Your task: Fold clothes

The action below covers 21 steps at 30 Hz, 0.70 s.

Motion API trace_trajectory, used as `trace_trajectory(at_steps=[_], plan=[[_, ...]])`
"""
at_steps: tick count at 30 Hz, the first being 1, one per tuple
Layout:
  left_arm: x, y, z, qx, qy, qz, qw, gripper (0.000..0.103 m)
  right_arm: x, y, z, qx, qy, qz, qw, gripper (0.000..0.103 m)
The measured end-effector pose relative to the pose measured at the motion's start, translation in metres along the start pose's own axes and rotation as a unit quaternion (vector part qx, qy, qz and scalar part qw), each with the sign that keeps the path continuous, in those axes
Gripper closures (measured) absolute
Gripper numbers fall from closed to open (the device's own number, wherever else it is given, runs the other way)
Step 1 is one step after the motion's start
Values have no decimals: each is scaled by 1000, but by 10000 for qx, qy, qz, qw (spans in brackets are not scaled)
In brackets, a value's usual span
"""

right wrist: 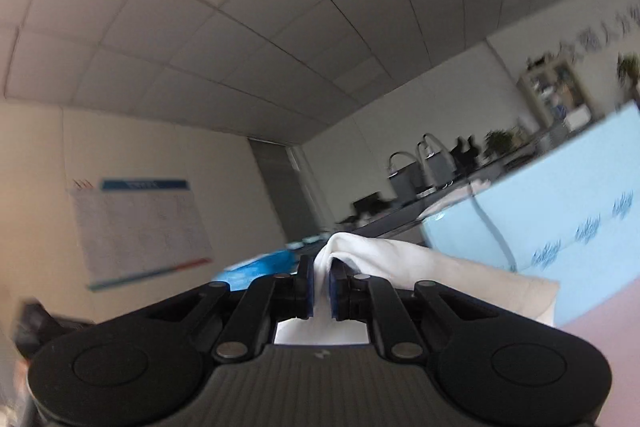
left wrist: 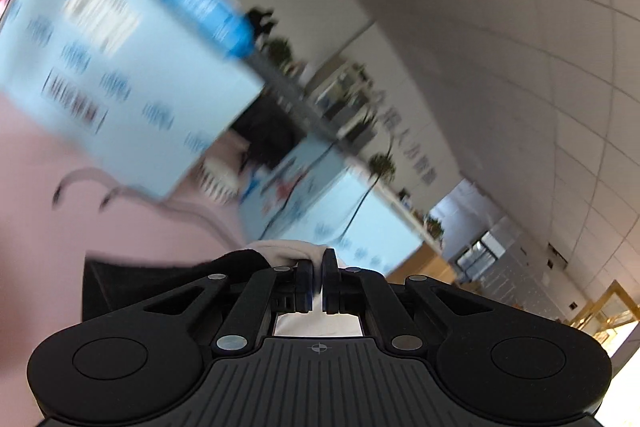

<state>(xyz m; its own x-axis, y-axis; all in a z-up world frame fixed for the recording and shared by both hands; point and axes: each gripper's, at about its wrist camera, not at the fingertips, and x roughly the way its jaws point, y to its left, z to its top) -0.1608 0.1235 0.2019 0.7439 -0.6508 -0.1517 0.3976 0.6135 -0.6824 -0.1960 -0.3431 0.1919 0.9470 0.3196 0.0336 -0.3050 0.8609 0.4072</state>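
Left gripper (left wrist: 317, 281): jaws drawn nearly together, a fold of white garment (left wrist: 294, 251) pinched between the pads. Cloth is seen bunched just above and to the left of the fingertips, and again as a pale strip behind the jaws, down inside the gripper frame. A black piece of fabric (left wrist: 168, 273) lies against the left linkage; whether it belongs to the same garment cannot be told.

Right gripper (right wrist: 321, 281): jaws likewise closed on the white garment (right wrist: 420, 263). The cloth is gathered to a peak right at the fingertips, then drapes away to the right and downward as a broad, soft sheet with gentle creases, ending in a straight edge near the pink surface (right wrist: 600, 311). More of it is visible behind the jaws inside the frame.

Garment noted as plain white to off-white, no print visible, lifted rather than laid flat; both views are tilted upward toward a tiled ceiling (right wrist: 240, 27).

Surroundings, heavily motion-blurred in the left view: a light-blue box (left wrist: 120, 67) with printed marks at upper left, a light-blue panel (right wrist: 560, 207) at right of the right view, a wall chart (right wrist: 140, 227) at left.
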Motion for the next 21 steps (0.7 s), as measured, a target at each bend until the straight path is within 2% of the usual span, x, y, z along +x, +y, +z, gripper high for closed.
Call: trace_trajectory(at_steps=[2, 4, 5, 6, 7, 8, 10, 11, 12, 14, 16, 17, 19, 21], plan=[[34, 0, 17, 154, 1, 440, 9989, 100, 47, -16, -7, 89, 468, -458, 9978, 94], [94, 24, 26, 225, 440, 1132, 9923, 99, 86, -33, -22, 30, 991, -822, 9917, 89], [110, 35, 25, 156, 629, 1341, 9888, 90, 112, -47, -36, -1, 1388, -1145, 9837, 81], [149, 66, 25, -69, 1233, 1869, 9746, 67, 138, -61, -51, -29, 1791, -1479, 9726, 72], [169, 92, 23, -429, 1661, 2247, 9592, 53, 158, -78, -67, 49, 2286, -1716, 9583, 71], [177, 108, 21, -664, 1835, 2466, 9493, 34, 162, -90, -75, 297, 2436, -1831, 9520, 70], [176, 149, 17, -1167, 1718, 3002, 9310, 34, 147, -105, -76, 790, 2274, -1775, 9542, 46], [164, 153, 17, -1216, 1658, 2934, 9336, 31, 138, -112, -76, 1035, 2180, -1737, 9548, 21], [152, 157, 18, -1265, 1598, 2866, 9361, 27, 124, -114, -75, 1087, 2076, -1705, 9571, 10], [128, 164, 18, -1362, 1483, 2725, 9409, 24, 95, -113, -68, 976, 1955, -1575, 9630, 10], [99, 159, 12, -1387, 1594, 2398, 9475, 21, 69, -109, -64, 920, 2020, -1385, 9652, 10], [86, 153, 6, -1253, 1701, 2361, 9485, 19, 59, -107, -63, 931, 2061, -1315, 9652, 10], [61, 142, -7, -985, 1912, 2287, 9495, 18, 20, -103, -61, 1236, 2413, -1026, 9571, 9], [44, 134, -25, -658, 2164, 2307, 9464, 18, -8, -98, -66, 1516, 2656, -816, 9486, 8]])
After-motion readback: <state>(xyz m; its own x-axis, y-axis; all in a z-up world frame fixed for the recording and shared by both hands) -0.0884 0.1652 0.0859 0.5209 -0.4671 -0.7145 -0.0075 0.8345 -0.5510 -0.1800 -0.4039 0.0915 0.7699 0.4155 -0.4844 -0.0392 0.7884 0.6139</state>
